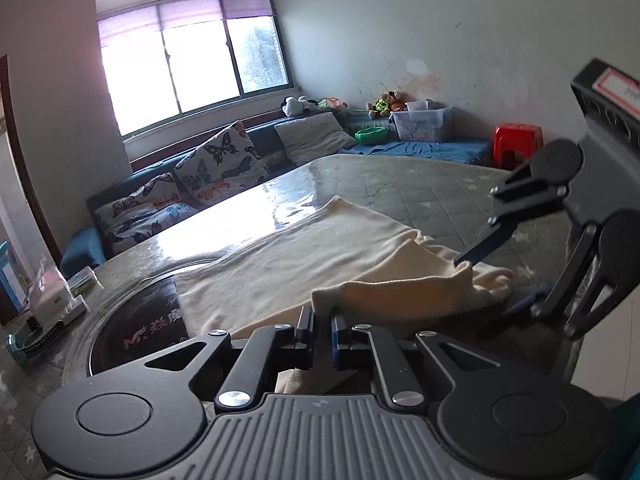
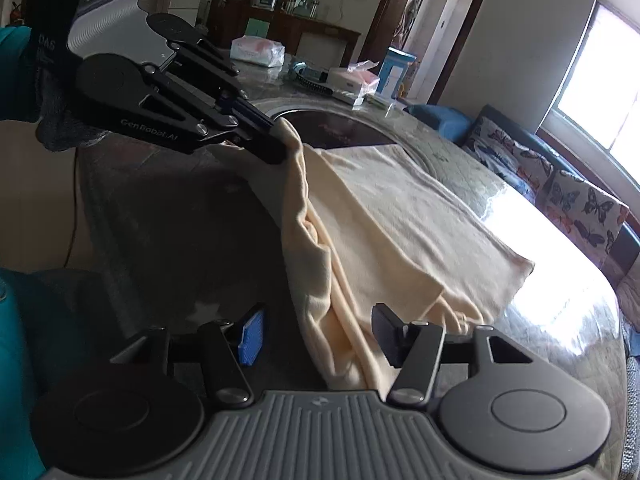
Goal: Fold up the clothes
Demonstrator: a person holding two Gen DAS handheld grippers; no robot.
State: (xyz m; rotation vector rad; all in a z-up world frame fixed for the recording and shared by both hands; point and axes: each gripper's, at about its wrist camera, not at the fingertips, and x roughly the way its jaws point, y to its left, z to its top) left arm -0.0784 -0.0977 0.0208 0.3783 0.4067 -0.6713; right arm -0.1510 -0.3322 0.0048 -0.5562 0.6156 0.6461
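A cream garment lies spread on the glossy table. My left gripper is shut on a near corner of the garment and lifts it a little off the table. It also shows in the right wrist view, pinching that corner. My right gripper is open, its fingers either side of the bunched near edge of the garment. It shows in the left wrist view with one finger above the bunched cloth.
A round dark inset sits in the table, partly under the garment. Tissue packs and small boxes stand at the table's far end. A sofa with butterfly cushions runs along the window wall. A red stool stands beyond the table.
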